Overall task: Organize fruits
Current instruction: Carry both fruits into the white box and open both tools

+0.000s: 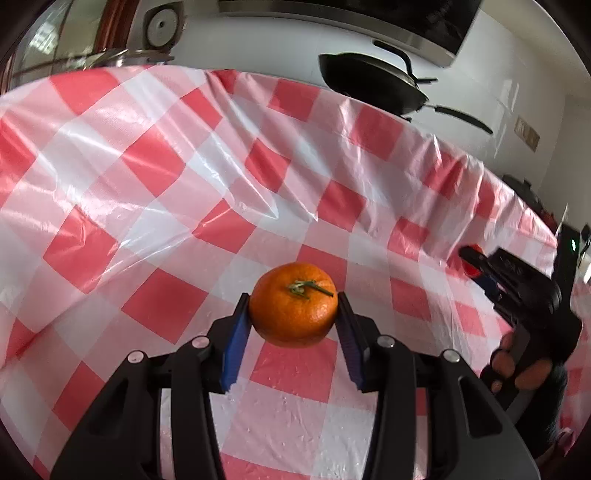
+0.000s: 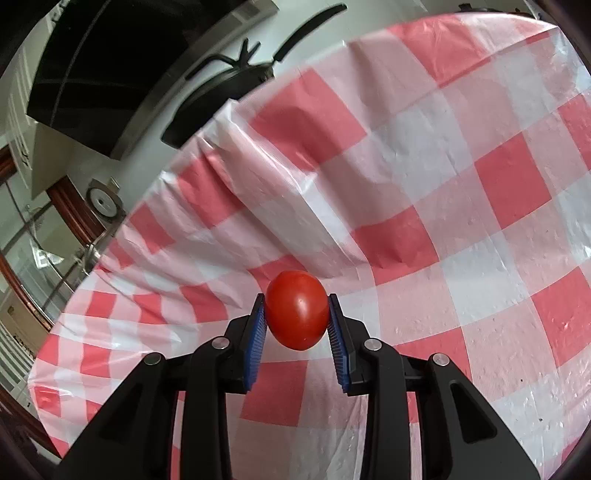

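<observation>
An orange mandarin (image 1: 294, 306) with a green stem sits between the blue pads of my left gripper (image 1: 293, 301), which is shut on it and holds it above the red-and-white checked tablecloth (image 1: 147, 184). My right gripper (image 2: 296, 304) is shut on a red tomato (image 2: 296, 312), also lifted off the cloth. In the left wrist view the right gripper (image 1: 471, 264) shows at the right edge, held by a gloved hand (image 1: 517, 369), with a bit of the tomato (image 1: 471, 269) visible at its tips.
A black frying pan (image 1: 369, 83) stands beyond the table's far edge, under a steel range hood (image 1: 369, 33). The plastic cloth is creased with raised folds (image 1: 258, 199) near the middle. Glass doors with a wooden frame (image 2: 22, 258) lie past the table.
</observation>
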### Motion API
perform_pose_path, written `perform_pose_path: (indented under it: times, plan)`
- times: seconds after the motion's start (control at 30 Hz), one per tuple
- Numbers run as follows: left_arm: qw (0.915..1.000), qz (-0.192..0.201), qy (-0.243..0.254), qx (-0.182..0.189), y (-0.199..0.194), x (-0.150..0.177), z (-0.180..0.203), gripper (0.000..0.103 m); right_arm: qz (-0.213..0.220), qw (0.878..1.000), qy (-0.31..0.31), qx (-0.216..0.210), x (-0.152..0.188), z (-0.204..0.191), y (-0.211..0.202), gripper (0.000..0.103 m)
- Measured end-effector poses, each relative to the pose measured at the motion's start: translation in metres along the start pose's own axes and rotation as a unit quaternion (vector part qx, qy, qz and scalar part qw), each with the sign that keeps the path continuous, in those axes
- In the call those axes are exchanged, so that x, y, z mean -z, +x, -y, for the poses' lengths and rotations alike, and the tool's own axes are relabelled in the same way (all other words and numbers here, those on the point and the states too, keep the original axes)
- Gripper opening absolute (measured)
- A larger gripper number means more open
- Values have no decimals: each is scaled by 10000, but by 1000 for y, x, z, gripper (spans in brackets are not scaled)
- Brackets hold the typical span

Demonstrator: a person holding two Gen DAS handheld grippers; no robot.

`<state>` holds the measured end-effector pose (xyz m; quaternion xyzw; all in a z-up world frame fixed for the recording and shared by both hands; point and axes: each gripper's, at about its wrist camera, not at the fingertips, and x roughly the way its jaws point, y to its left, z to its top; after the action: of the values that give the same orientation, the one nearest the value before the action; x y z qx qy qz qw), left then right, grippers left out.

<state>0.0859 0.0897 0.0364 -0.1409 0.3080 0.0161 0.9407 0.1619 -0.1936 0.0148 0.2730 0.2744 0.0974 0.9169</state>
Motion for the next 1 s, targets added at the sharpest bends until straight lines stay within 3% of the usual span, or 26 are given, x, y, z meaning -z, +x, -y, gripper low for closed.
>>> perform_pose_path:
  times: [0.17,0.4,0.6,0.8,1.0]
  plan:
    - [9995,174,-199,-159,-28,5,-21,45,62,9989,393,-241,20,-4,-26,32]
    - [9973,548,-317,-372,-89,26,-51,45,-46,9978,-203,-636,72,-64,-83,32]
    - [9963,698,-390,-321,-147,47,-78,45,-238,9943,-556,-879,112,-99,-129,32]
    - [9961,789,-130,-376,-200,67,-95,45,-565,9847,-1232,-1091,156,-139,-165,32]
    - [9944,765,-93,-721,-247,101,-133,45,-791,9673,-1896,-1488,193,-180,-197,32]
